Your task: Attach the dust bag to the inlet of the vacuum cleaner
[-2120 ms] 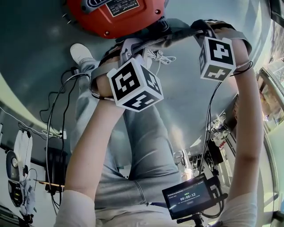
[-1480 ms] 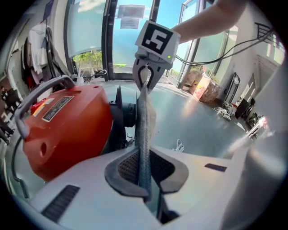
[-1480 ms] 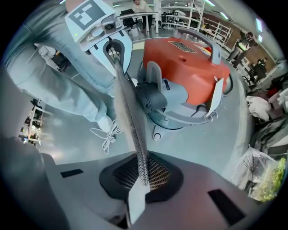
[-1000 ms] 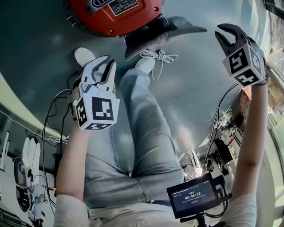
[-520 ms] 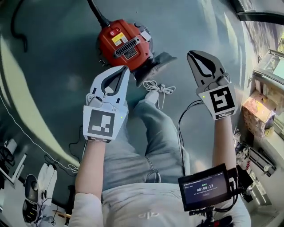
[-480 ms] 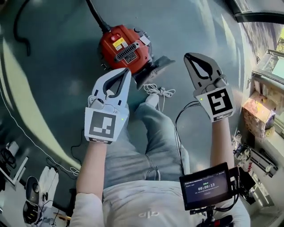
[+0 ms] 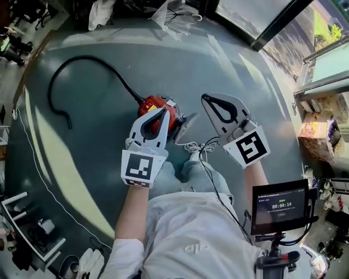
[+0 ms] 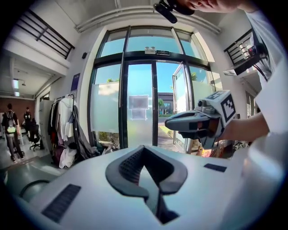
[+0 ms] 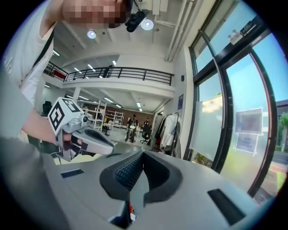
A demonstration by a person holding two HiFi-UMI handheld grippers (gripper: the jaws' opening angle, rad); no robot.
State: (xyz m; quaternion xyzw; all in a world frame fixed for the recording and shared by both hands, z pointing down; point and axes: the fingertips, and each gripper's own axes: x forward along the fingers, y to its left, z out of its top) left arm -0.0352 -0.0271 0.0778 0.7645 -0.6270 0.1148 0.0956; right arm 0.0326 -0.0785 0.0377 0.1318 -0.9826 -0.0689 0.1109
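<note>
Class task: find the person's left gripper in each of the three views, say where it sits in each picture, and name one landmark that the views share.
Head view: the left gripper is left of centre, shut, its tips over the red vacuum cleaner.
Left gripper view: the left gripper fills the lower middle, closed and empty.
Right gripper view: the left gripper is at the left, marker cube on top.
Shared landmark: the glass entrance wall.

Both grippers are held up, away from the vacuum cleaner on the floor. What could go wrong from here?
1. The white cord lies at the person's foot, and a black cable hangs across the legs: a step could catch on either.
2. The dust bag is partly hidden behind the left gripper, so its seating on the red vacuum cleaner cannot be confirmed; it may be loose.
</note>
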